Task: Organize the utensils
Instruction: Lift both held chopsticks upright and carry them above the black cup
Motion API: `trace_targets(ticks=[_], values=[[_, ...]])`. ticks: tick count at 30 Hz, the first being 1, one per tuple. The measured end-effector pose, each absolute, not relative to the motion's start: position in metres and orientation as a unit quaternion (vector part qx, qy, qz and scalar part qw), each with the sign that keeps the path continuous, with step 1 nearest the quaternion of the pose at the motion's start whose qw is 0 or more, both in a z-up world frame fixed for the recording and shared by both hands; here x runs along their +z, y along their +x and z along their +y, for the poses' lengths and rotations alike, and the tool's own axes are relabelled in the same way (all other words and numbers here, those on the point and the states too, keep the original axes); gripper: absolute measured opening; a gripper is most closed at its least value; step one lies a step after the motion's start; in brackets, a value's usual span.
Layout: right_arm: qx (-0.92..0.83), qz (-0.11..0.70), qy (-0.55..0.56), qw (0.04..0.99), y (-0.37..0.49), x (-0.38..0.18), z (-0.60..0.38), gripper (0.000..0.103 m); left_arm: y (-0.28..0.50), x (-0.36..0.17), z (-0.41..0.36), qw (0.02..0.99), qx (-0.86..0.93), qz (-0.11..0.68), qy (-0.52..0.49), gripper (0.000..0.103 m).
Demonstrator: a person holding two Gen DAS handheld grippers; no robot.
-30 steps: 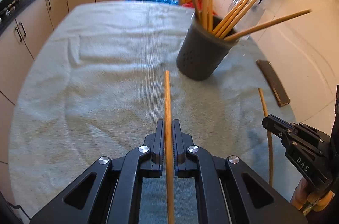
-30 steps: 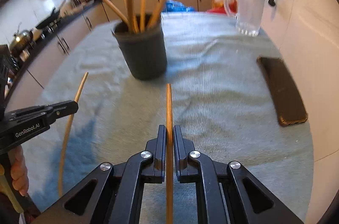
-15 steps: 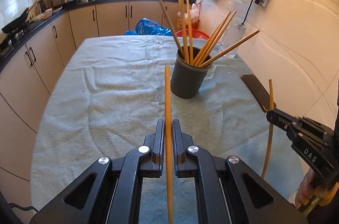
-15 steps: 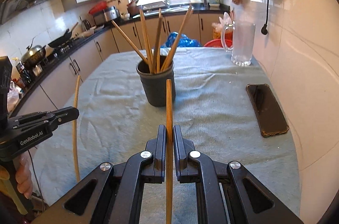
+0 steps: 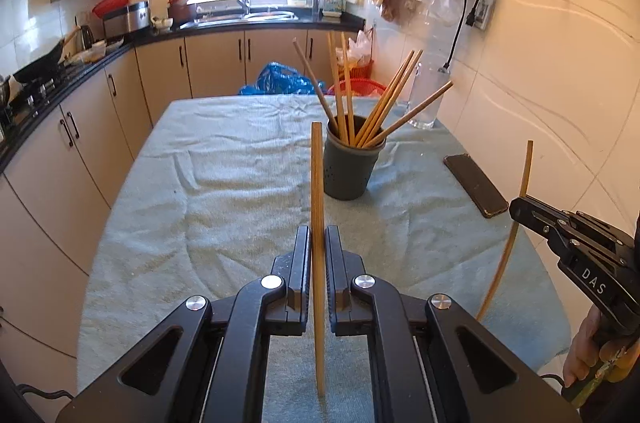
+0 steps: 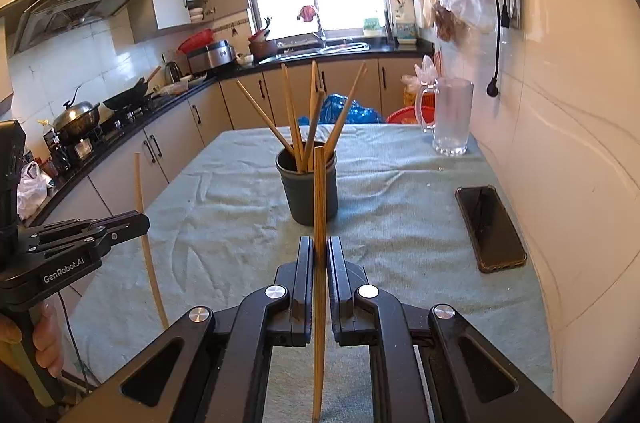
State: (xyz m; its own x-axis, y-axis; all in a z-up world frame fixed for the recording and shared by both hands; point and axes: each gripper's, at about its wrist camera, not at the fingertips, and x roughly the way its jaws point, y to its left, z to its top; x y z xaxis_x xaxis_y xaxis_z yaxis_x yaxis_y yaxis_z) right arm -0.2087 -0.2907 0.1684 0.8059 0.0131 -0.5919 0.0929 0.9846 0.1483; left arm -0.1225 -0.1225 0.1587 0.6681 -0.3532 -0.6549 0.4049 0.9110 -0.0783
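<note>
My left gripper [image 5: 318, 243] is clamped on one chopstick [image 5: 318, 207], right gripper [image 6: 319, 255] clamped on a second chopstick [image 6: 319, 223]; both sticks upright, raised above the towel-covered table [image 5: 224, 191]. Ahead of both, the grey holder [image 6: 307, 189] stands mid-table with more chopsticks inside. Phone [image 6: 490, 227] lies to its right, glass mug [image 6: 450, 117] near the far edge.

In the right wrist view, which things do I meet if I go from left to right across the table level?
left gripper with its chopstick → grey holder of chopsticks → glass mug → phone
</note>
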Motion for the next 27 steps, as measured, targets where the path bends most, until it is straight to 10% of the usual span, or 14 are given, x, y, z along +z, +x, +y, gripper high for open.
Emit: trace_targets(ticks=[27], values=[[-0.002,0.288,0.069,0.955,-0.179,0.198,-0.281,0.007,-0.1,0.179,-0.122,0.931,-0.169,0.312,0.086,0.006]])
